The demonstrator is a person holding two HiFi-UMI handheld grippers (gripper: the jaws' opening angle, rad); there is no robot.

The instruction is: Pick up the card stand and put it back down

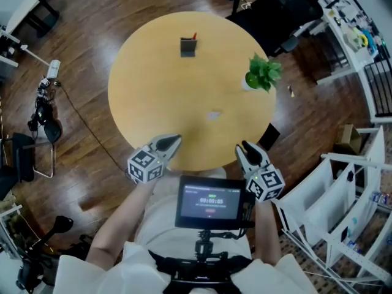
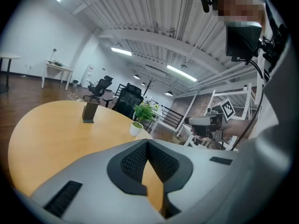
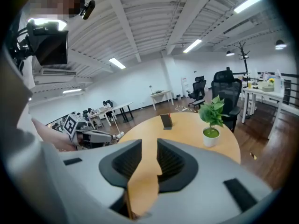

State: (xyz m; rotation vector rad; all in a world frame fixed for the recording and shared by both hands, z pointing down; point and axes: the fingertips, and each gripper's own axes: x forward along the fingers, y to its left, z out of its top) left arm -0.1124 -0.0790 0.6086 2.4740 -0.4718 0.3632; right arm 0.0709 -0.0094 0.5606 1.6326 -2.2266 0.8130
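Card stand (image 1: 187, 47) across table (image 1: 153, 103), plant (image 1: 263, 72) nearby, L tongs (image 1: 176, 139) together, R tongs (image 1: 243, 146) apart

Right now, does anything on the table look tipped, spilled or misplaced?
Nothing stands out. The card stand is upright on the far side of the table, the potted plant upright near its right edge. A faint pale patch mid-table is too small to identify.

Bright ceiling strips (image 2: 121, 52); fisheye edges dark, blurred.
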